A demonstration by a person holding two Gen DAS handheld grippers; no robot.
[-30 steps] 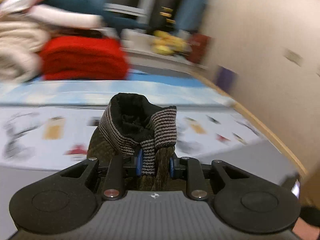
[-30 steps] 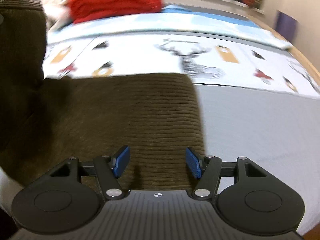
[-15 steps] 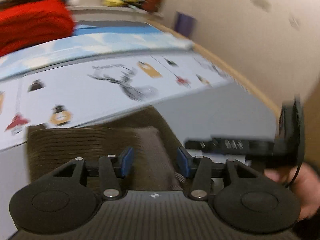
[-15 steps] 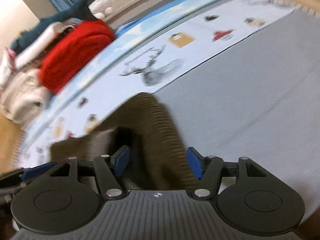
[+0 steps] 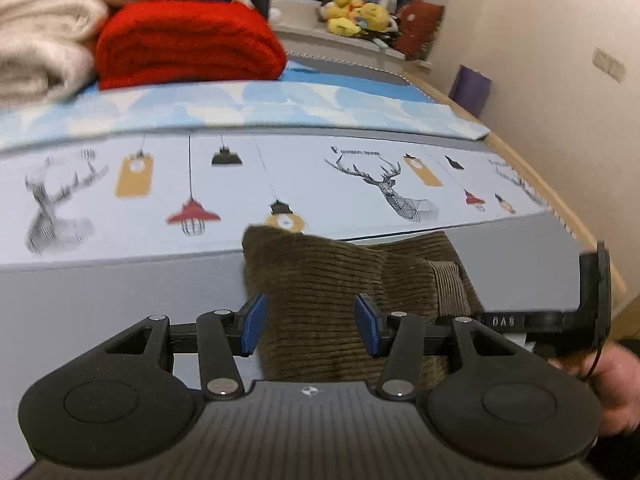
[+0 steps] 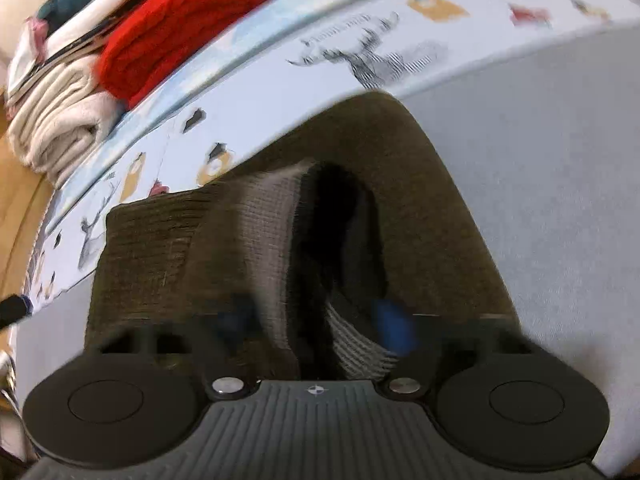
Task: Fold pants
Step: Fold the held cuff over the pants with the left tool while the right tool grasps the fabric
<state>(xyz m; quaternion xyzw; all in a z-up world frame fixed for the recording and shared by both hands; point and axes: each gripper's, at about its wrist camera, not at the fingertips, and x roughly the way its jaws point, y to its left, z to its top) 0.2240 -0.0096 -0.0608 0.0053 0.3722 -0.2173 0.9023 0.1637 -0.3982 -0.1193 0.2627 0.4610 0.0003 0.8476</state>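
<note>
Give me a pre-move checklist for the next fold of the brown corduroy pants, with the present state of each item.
1. Left tongs open, pads apart: ok; the pants lie between the pads, ungripped.
2. Right tongs state: cannot tell; the pads are motion-blurred.
3. Pants flat on the grey sheet: not ok; the striped waistband gapes open in a dark hollow.
4. Edges aligned: cannot tell; only part of the pants shows in either view.
5. Sheet right of the pants free for folding: ok in the right wrist view.
6. Stacked laundry, red blanket included, away from the pants: ok, it sits at the far side of the bed.
</note>
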